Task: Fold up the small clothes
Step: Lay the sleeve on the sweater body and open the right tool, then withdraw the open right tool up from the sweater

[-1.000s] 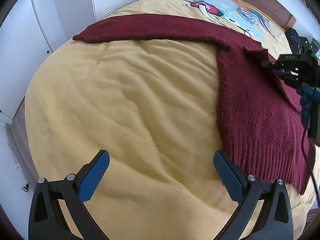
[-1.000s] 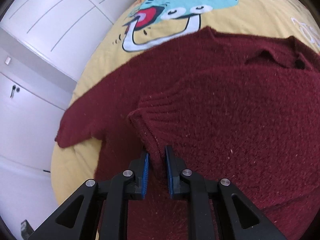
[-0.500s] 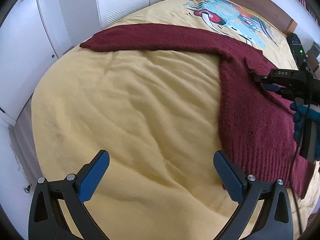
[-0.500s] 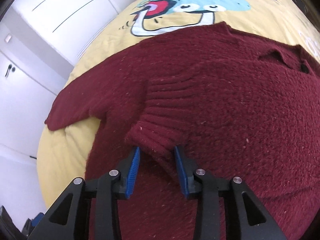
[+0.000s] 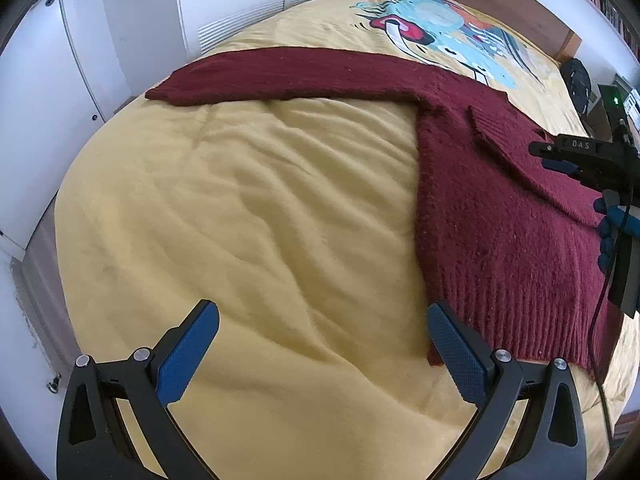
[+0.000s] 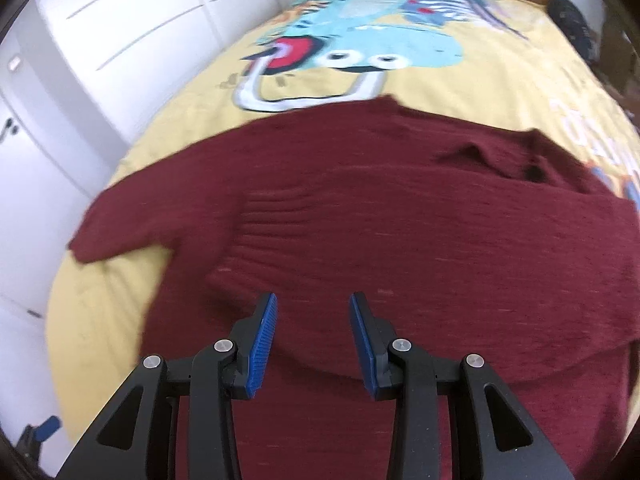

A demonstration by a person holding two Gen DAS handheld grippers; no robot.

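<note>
Both tongs stand released: our left gripper (image 5: 322, 348) hangs wide over bare yellow bedspread (image 5: 240, 208), our right gripper (image 6: 313, 334) has just been opening, its cuff (image 6: 256, 240) now dropped clear ahead of the pads, nothing between them. The maroon sweater (image 5: 500, 216) lies flat on the bed, body directly under the right gripper, hem corner just beside our left gripper's right-hand pad; the unfolded sleeve (image 5: 288, 76) runs long across the bed, away from the body, well ahead of the left gripper, so we judge the left hand better placed for it. Writing: "DAS" on the right gripper's body in the left view; the bedspread's lettering is cut off, unreadable.
</note>
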